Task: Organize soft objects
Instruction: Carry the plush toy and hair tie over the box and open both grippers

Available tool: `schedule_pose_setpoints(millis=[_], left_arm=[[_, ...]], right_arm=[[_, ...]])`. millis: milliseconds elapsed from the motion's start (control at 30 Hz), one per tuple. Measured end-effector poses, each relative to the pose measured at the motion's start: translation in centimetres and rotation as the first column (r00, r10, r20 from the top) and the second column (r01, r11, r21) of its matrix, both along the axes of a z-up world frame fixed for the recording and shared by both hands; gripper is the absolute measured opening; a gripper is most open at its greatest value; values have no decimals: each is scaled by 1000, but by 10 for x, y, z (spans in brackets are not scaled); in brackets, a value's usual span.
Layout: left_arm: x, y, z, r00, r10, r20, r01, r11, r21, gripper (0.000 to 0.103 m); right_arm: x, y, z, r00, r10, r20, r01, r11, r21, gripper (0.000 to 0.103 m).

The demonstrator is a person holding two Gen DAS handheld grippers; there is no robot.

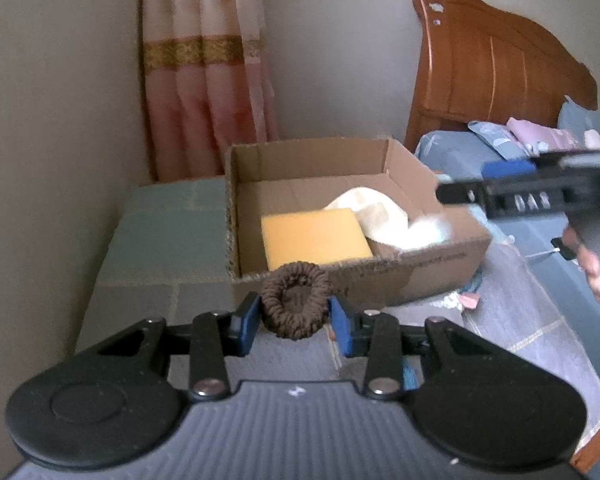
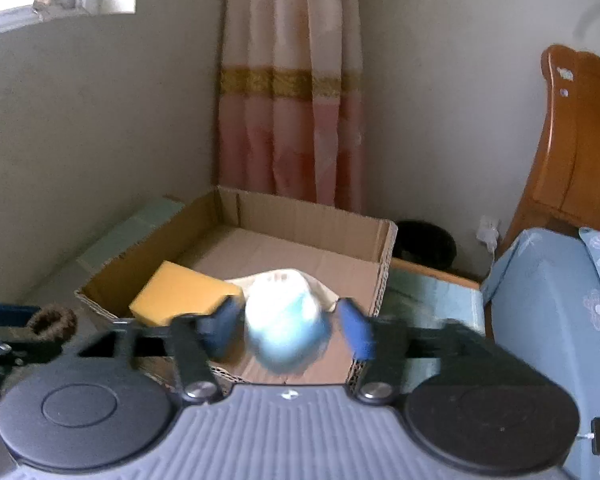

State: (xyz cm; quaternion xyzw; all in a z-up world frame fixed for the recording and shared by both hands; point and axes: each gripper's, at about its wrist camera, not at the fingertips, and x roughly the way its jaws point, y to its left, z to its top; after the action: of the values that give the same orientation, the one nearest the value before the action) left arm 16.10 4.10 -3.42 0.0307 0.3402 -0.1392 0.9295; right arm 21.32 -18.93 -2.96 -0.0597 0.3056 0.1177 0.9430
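- Scrunchie (image 1: 294, 305), pinched in left gripper (image 1: 294, 322) short of cardboard box (image 1: 439, 264), may drop outside if released early.
- Right gripper (image 2: 288, 330) gapes; blue-white ball (image 2: 286, 326) (blurred, apparently loose) may bounce off sponge (image 2: 180, 296).

Cardboard box (image 1: 419, 276) on quilted bed cover (image 1: 511, 320).

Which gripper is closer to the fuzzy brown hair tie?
Left. The left gripper has its jaws shut on the hair tie; the right gripper hangs open over the cardboard box.
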Motion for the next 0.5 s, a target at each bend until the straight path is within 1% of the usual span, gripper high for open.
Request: schedule_pose_setpoints(millis=[67,200,367,500], left_arm=[[5,1,4,1000,-2,9,2,1000,2,37],[15,-2,13,999,-18,33,18,1000,9,37],[33,-10,27,997,-53,56,52,999,10,37],[57,-18,41,994,-79,71,78,997,23,37]], right_arm=[[-6,-1,-2,1000,0,-2,0,1000,4,88],[-22,-2,-7,1000,-14,-25,14,1000,5,97],[-37,-1,-6,998,-22,-58,24,999,24,100],[-43,1,-2,996,-43,-73,46,998,42,101]])
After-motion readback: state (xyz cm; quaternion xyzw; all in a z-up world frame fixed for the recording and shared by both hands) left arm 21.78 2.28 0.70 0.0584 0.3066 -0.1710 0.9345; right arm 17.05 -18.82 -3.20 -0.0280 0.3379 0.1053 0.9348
